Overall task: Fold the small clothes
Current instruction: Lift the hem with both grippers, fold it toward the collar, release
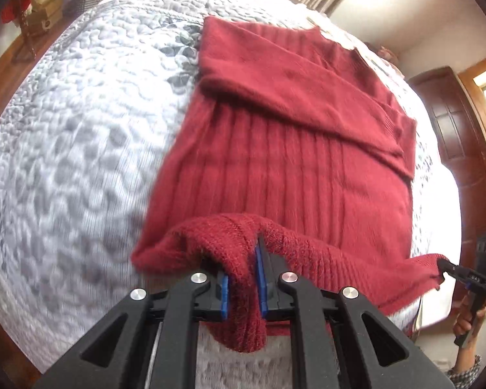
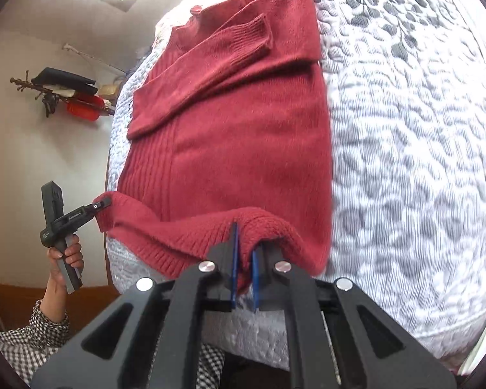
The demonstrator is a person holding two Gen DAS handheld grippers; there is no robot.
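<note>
Left wrist view: left gripper (image 1: 243, 278) pinches the red sweater (image 1: 275, 162) hem, knit bunched between its blue pads (image 1: 224, 295). Sweater lies ahead on the quilted bed (image 1: 81, 129), sleeves folded across the chest (hem lifted, probably to fold up). Right wrist view: right gripper (image 2: 244, 275) is clamped on the hem's other corner, keeping the edge taut and level.

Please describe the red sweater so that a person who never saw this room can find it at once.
Look at the bed with the white and grey leaf-patterned quilt. On it lies the sweater, sleeves folded across its chest. It is the only red ribbed knit on the bed, and the left gripper and the right gripper each pinch its near hem.
</note>
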